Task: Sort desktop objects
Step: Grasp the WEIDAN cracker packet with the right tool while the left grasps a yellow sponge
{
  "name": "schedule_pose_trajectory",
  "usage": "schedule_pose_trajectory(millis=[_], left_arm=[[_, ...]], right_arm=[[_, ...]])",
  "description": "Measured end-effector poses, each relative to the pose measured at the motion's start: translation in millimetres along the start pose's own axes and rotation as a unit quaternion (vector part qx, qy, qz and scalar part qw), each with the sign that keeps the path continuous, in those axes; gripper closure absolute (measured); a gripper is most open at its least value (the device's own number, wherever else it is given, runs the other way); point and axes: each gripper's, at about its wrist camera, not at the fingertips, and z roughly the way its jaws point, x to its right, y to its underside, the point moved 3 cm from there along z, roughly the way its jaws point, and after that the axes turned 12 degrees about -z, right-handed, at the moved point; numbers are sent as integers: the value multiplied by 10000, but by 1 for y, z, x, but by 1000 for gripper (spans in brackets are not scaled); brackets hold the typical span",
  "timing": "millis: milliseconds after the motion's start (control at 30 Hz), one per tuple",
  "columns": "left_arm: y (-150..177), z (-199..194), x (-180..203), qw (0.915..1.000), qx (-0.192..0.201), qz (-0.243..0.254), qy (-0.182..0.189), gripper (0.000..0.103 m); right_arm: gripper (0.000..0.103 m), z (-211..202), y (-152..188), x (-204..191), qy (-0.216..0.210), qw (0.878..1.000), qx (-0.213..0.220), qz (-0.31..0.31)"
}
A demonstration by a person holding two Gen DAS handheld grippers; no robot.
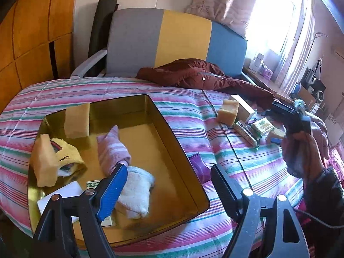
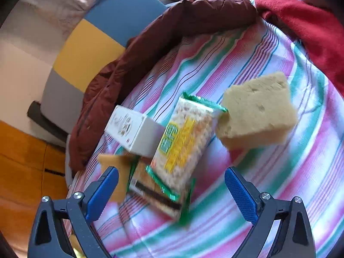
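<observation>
hovering over the gold tin, the left gripper is spread and holds nothing above a white rolled sock. the right gripper gapes wide above a blurred, seemingly green-edged snack packet on the striped bed, beside a sponge.

My left gripper hangs with its jaws spread wide and nothing between them, one blue-padded finger to the left and the other, dark and ribbed, to the right. My right gripper is spread just as wide, both blue pads bare. My right hand wraps around its handle, seen from the left wrist camera.
</observation>
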Motion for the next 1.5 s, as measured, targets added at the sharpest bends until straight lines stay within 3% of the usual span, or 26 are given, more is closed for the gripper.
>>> schedule_pose_trajectory(millis=[167, 267, 333, 400, 567, 700, 833, 967, 1033, 1100, 1367, 1500], left_arm=[[-3, 7, 0, 9999, -85, -39, 81, 22], [-2, 12, 3, 9998, -133, -32, 132, 22], [-2, 15, 6, 9997, -180, -13, 156, 22], [-2, 16, 9, 9996, -200, -2, 197, 22], [-4, 18, 16, 9993, -235, 77, 277, 22], [-5, 21, 25, 9990, -259, 150, 338, 22], [-4, 24, 36, 9984, -321, 245, 403, 22], [-3, 27, 50, 9974, -407, 363, 466, 22], [-4, 28, 58, 9972, -389, 473, 424, 22], [-7, 30, 66, 9970, -373, 553, 404, 22], [-22, 58, 112, 9934, -482, 978, 366, 22], [-35, 81, 137, 9916, -594, 1073, 400, 22]], right_arm=[[6, 21, -14, 4, 395, 9991, -47, 120], [17, 29, -17, 8, 503, 9986, -123, 104], [40, 31, -18, 8, 614, 9979, -171, -91], [55, 30, -17, 9, 585, 9978, -187, -248], [59, 16, -12, 19, 530, 9958, -295, -688], [66, 4, -4, 26, 259, 9928, -621, -993], [71, -12, 4, 28, 228, 9837, -868, -1559], [70, -15, 11, 39, 257, 9826, -935, -1585], [52, -12, 11, 44, 31, 9862, -858, -1416], [42, -11, 10, 48, -234, 9897, -722, -1215], [41, -9, 1, 38, -331, 9885, -636, -1328], [33, -10, 1, 40, -423, 9892, -659, -1239]])
